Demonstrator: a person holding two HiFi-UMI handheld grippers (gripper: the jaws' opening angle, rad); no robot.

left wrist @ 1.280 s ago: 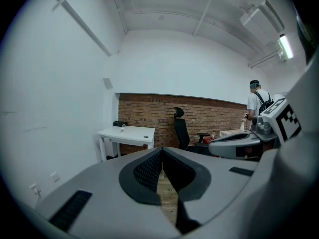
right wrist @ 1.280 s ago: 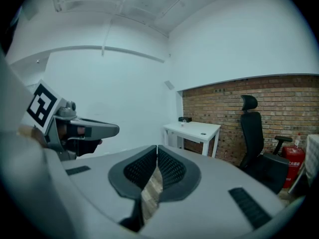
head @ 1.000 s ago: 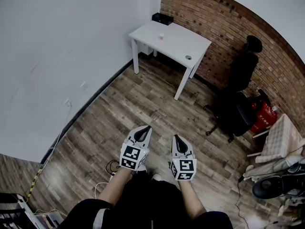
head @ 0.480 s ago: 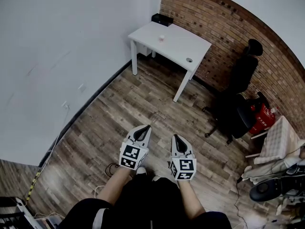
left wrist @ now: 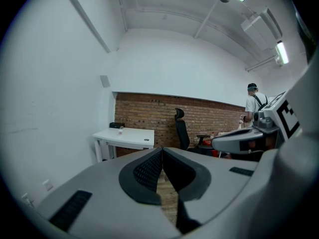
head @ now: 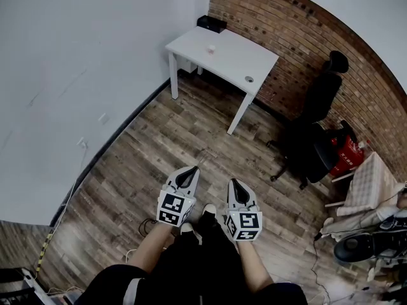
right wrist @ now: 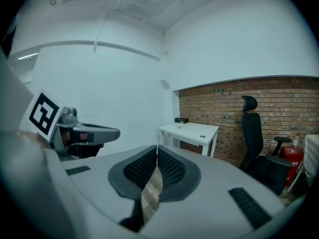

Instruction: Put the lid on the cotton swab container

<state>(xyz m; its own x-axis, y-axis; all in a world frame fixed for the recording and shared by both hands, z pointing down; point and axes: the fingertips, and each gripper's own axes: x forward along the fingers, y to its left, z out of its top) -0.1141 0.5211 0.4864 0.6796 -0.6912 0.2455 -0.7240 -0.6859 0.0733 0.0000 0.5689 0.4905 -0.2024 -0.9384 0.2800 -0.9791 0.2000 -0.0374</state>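
A white wall (head: 76,62) closes the left side of the room, a dark skirting strip running along its foot and loose cables (head: 143,230) lying on the wooden floor (head: 159,145) near the person's feet. The left gripper (head: 194,168) is held low in front of the person, its jaws pressed together with nothing between them, as its own view confirms (left wrist: 162,149). Well ahead, in the corner, stands a white table (head: 226,59); a black box (head: 212,23) sits at its far edge against the brick wall (head: 305,37). The small cotton swab container (head: 212,48) stands upright near the table's back, too small for its contents to be made out. The lid (head: 249,79) lies apart from it, close to the table's front right edge. The right gripper (head: 233,182), just beside the left, is likewise closed on nothing (right wrist: 157,147). A wide stretch of bare floor separates both grippers from the table. To the right, a black office chair (head: 315,119) stands by the brick wall, a red object (head: 348,154) beside it, with more clutter crowding the right edge
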